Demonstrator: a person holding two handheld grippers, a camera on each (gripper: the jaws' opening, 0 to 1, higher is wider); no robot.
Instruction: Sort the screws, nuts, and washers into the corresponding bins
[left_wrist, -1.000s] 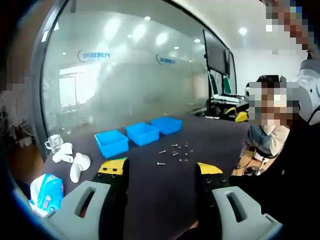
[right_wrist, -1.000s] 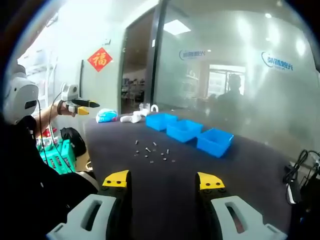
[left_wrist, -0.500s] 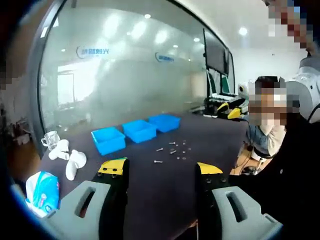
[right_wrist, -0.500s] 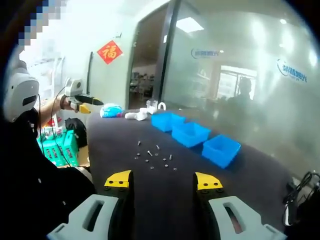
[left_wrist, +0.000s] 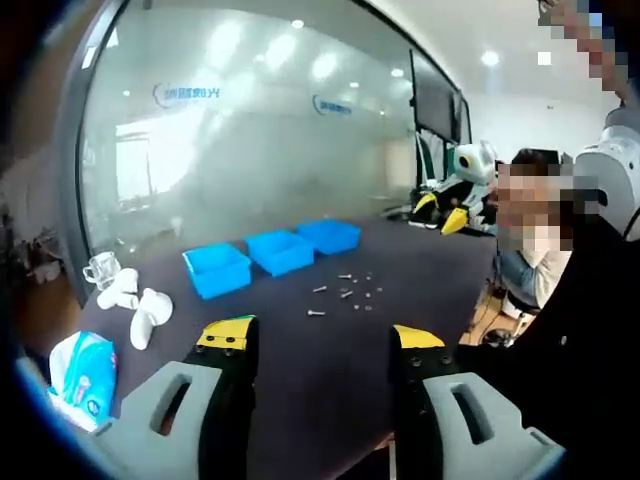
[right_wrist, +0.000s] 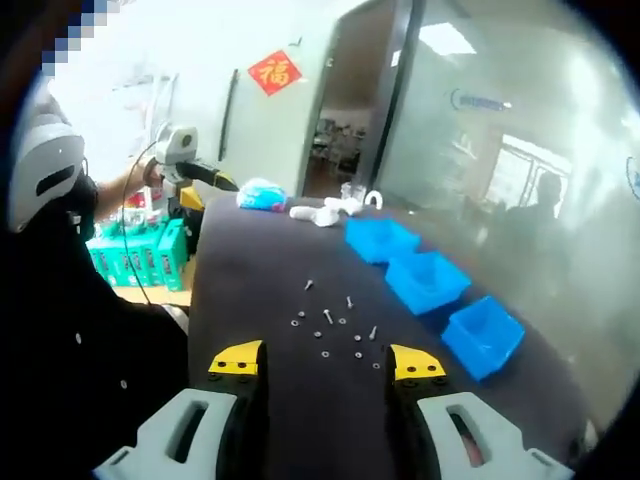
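Screws, nuts and washers are lying loose as small silvery bits on the dark table, beside three blue bins; I'm holding both left gripper and right gripper with jaws apart, gripping nothing. I can't tell what is in the bins.

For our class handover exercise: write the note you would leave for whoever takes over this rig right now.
Left gripper: open, empty, raised over the near edge of the dark table.
Right gripper: open, empty, just short of the parts.
Small metal screws, nuts and washers lie scattered beside three blue plastic bins in a row.
Done: no sorting visible.
Left: sort everything.
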